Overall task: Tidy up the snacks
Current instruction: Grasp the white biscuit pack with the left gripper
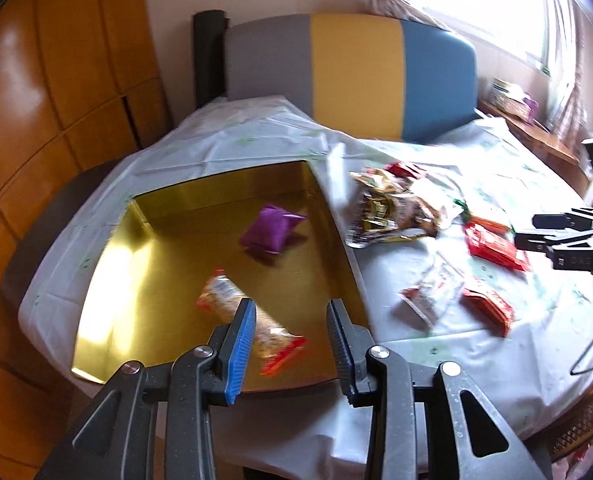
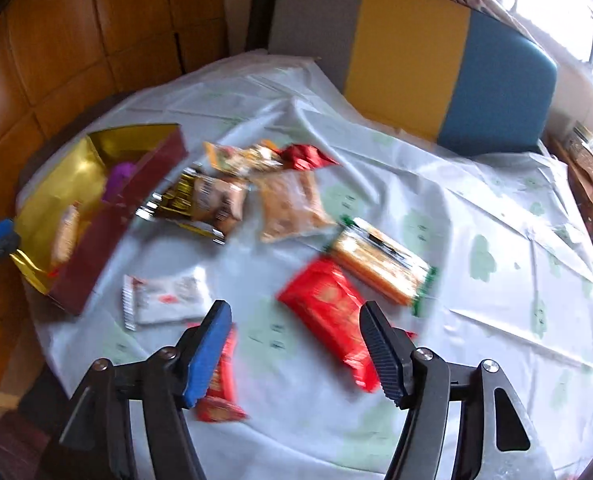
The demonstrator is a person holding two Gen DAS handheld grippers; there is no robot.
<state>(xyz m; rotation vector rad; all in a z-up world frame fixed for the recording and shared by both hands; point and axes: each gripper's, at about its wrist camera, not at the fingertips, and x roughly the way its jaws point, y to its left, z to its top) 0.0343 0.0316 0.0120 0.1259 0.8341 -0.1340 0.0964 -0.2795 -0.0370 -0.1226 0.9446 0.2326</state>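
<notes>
Two snack packets [image 1: 252, 316] lie in the gold box [image 1: 168, 208]; both grippers empty.

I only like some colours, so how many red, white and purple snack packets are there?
Red packets: 3
White packet: 1
Purple packet: 1
Total: 5

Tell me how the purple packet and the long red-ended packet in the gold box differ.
The purple packet is short, plump and opaque; the long red-ended packet is slim and clear, with pale contents showing. The purple packet lies toward the far side of the gold box; the long one lies nearer, partly behind the left tongs. Both lie loose on the box floor, apart.
</notes>
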